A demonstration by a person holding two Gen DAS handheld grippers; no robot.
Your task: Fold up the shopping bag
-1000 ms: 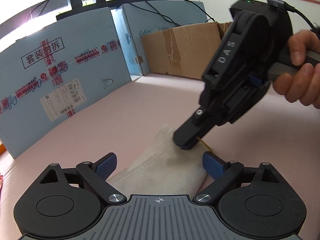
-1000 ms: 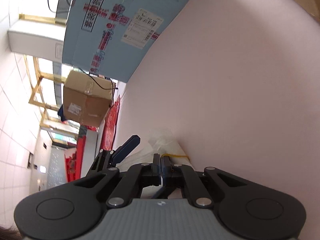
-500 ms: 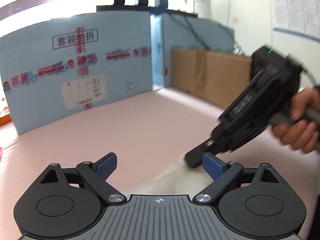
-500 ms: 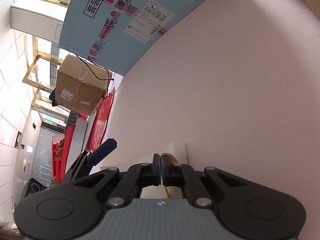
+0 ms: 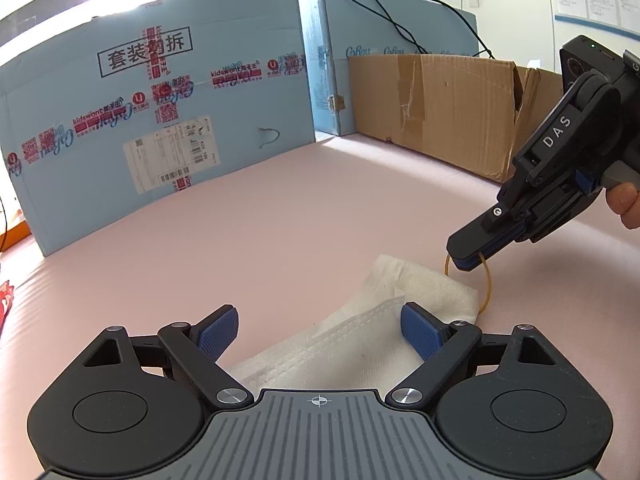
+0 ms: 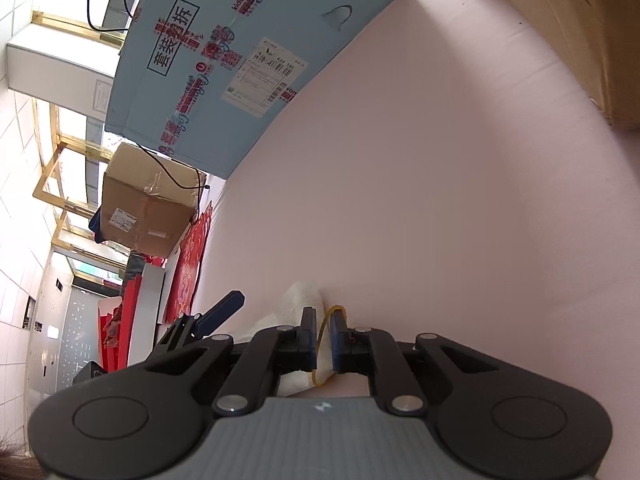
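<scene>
A folded white shopping bag (image 5: 420,284) lies on the pink table, its near part running between my left gripper's fingers. My left gripper (image 5: 320,320) stands open and wide above it, pads clear of the cloth. My right gripper (image 5: 466,258) hovers just past the bag's far right corner. Its jaws are opening, with a narrow gap between the pads. A yellow rubber band (image 5: 489,284) hangs as a loop from its tips. In the right wrist view the rubber band (image 6: 319,340) passes through the gap of the right gripper (image 6: 324,316), beside the bag (image 6: 300,300).
Large blue printed boxes (image 5: 160,120) wall off the table's back and left. A brown cardboard box (image 5: 440,112) stands at the back right. A person's hand (image 5: 624,204) holds the right gripper's handle. Bare pink table (image 5: 280,220) lies between the bag and the boxes.
My right gripper has drawn off the bag's top toward the right and its shut jaws have parted a little. The rubber band now shows as a hanging loop. The left view has rolled level.
</scene>
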